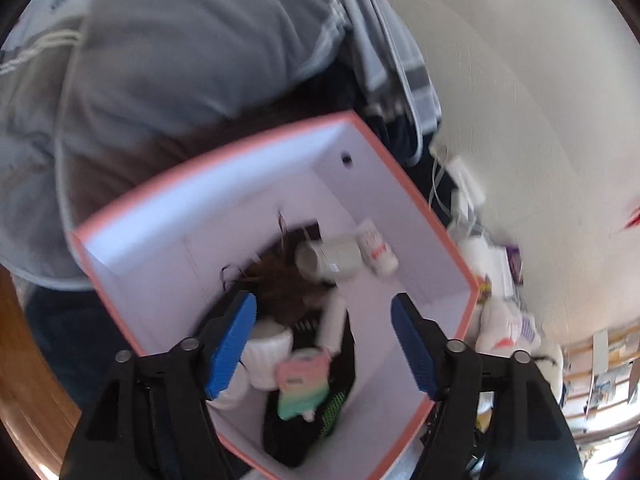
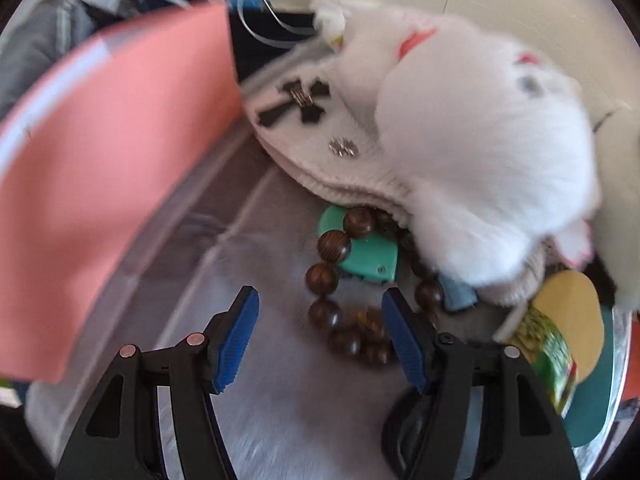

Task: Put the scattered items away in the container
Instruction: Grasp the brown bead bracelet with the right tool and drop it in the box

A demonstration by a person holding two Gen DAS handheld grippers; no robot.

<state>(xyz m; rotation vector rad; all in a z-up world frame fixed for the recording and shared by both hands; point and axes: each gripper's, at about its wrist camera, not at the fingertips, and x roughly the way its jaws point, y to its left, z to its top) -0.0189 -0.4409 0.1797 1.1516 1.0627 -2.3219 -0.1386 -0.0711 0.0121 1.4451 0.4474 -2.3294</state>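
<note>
In the left wrist view my left gripper (image 1: 324, 304) hangs open over the pink-rimmed box (image 1: 208, 164), with nothing between its blue pads. Inside the box lie two white bottles (image 1: 332, 258), a brown tuft (image 1: 284, 288), a white sock (image 1: 266, 350) and a pink-and-green item (image 1: 302, 384). In the right wrist view my right gripper (image 2: 320, 296) is open and empty above a grey surface. A bracelet of dark wooden beads (image 2: 332, 276) lies just ahead of its right finger, across a teal piece (image 2: 368, 256). The box's pink outer wall (image 2: 112, 168) stands to the left.
A large white plush toy (image 2: 480, 152) lies on a beige knitted piece with a black cross (image 2: 304, 120), partly over the beads. A green can with a yellow lid (image 2: 560, 340) is at the right. Grey clothing (image 1: 180, 60) lies behind the box, and a wall (image 1: 520, 80) stands close by.
</note>
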